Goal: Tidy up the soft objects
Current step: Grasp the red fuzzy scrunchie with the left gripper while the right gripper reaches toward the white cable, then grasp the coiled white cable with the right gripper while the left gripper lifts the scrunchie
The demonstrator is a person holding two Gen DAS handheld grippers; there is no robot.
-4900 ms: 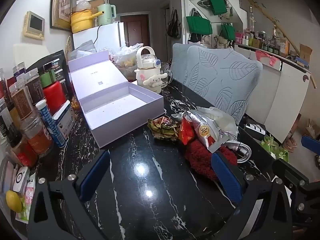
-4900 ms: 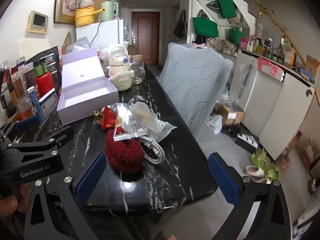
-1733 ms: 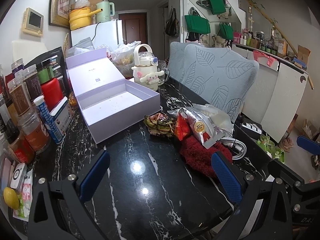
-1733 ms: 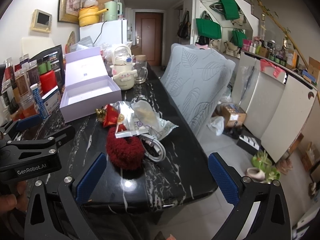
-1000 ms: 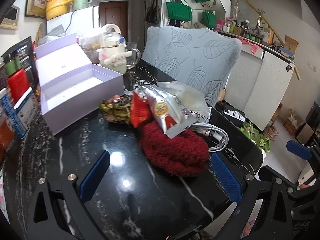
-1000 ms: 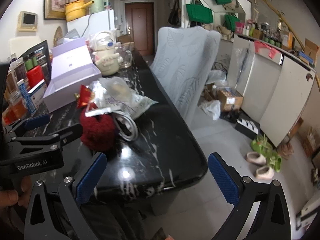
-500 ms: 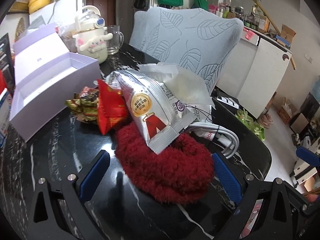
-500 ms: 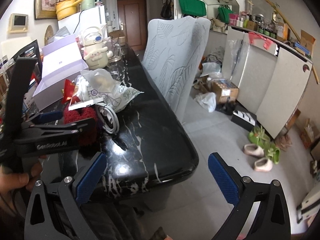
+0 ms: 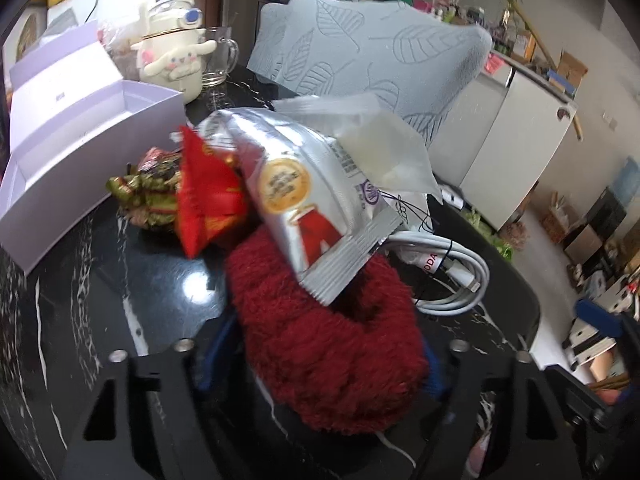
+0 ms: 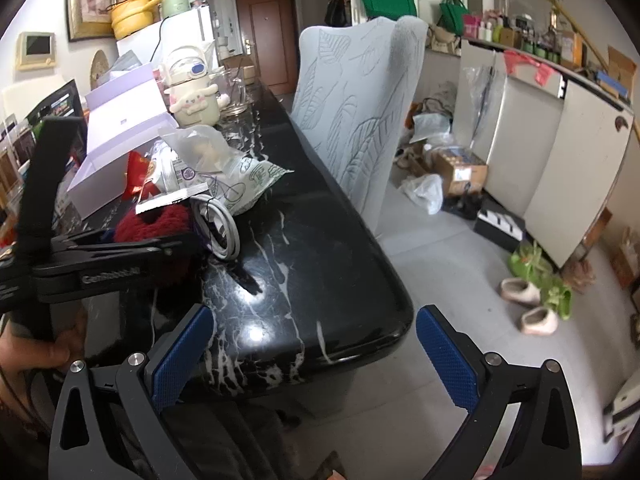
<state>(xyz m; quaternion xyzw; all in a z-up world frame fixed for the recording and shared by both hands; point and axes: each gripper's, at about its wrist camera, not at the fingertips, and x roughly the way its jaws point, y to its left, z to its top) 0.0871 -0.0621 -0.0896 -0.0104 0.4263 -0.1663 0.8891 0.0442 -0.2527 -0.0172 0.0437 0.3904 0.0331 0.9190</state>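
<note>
A dark red fuzzy scrunchie [image 9: 328, 344] lies on the black marble table [image 9: 120, 280], and one corner of a silver snack packet [image 9: 304, 196] rests on it. My left gripper [image 9: 324, 364] is closing around the scrunchie, with its blue pads [image 9: 216, 360] pressed against the fuzz on both sides. The right wrist view shows the scrunchie [image 10: 156, 220] behind the left gripper's black body. My right gripper [image 10: 316, 356] is open with nothing between its fingers. It hangs over the table's near right corner [image 10: 360, 320] and the floor.
Behind the scrunchie are a red packet [image 9: 204, 196], green-wrapped sweets [image 9: 144, 196], a clear plastic bag [image 9: 380, 140] and a coiled white cable [image 9: 452, 280]. An open lilac box [image 9: 80, 152] sits at the left. A leaf-patterned chair [image 9: 380, 52] stands along the table's far side.
My left gripper has moved forward and down onto the scrunchie, and its wide jaws have closed in against it. The right gripper has barely moved.
</note>
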